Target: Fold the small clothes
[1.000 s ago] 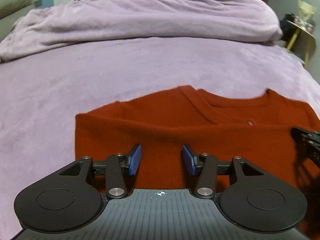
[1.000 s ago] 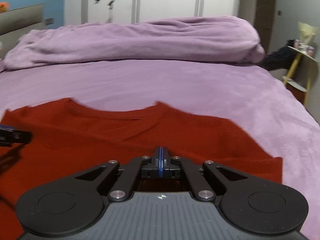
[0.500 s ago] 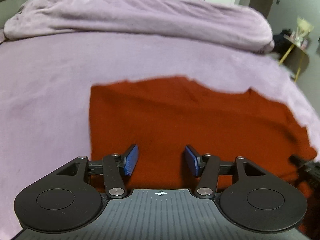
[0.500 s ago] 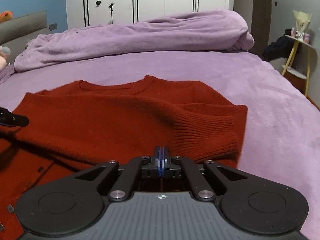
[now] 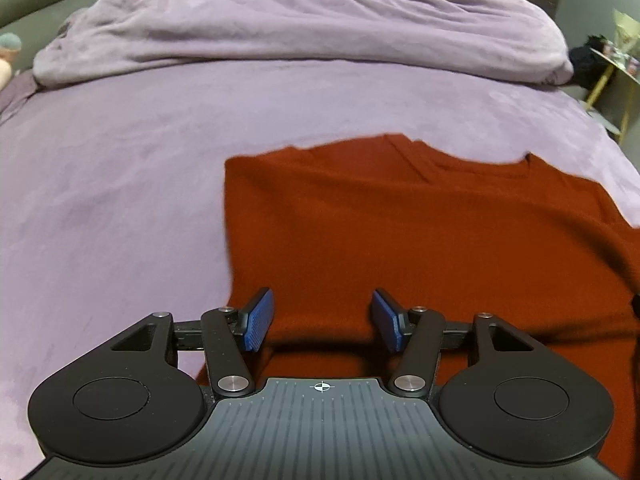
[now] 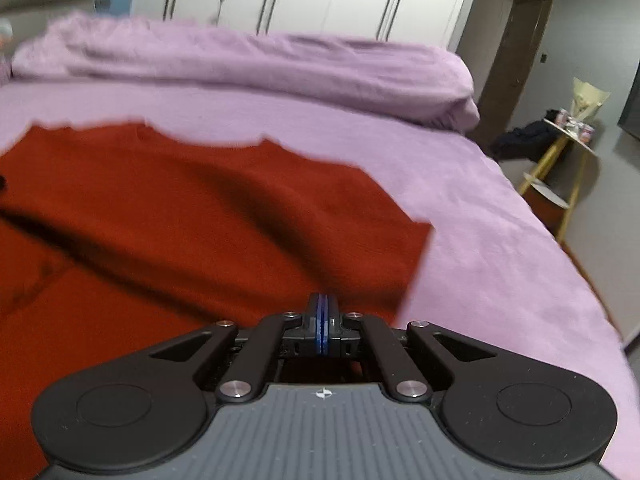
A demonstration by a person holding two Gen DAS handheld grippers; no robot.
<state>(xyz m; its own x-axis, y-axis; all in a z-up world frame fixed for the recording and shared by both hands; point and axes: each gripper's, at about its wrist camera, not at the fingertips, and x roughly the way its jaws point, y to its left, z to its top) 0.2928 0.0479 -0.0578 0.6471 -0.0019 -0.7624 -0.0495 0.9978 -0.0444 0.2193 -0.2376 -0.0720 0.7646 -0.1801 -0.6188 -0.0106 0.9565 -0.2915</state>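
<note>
sweater [image 5: 420, 232] further right than before — left gripper [image 5: 322, 322] wider

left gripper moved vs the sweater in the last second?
Yes. The left gripper has shifted toward the red sweater's left edge: more bare purple bedspread now shows on its left.

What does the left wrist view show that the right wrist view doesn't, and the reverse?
Left wrist only: the left gripper, jaws apart with nothing pinched, above the sweater's left edge.
Right wrist only: the right gripper, pads shut together, the white wardrobe doors, and the sweater's right corner.
Both: the red sweater on the purple bedspread, the bunched blanket, and the yellow side table.
</note>
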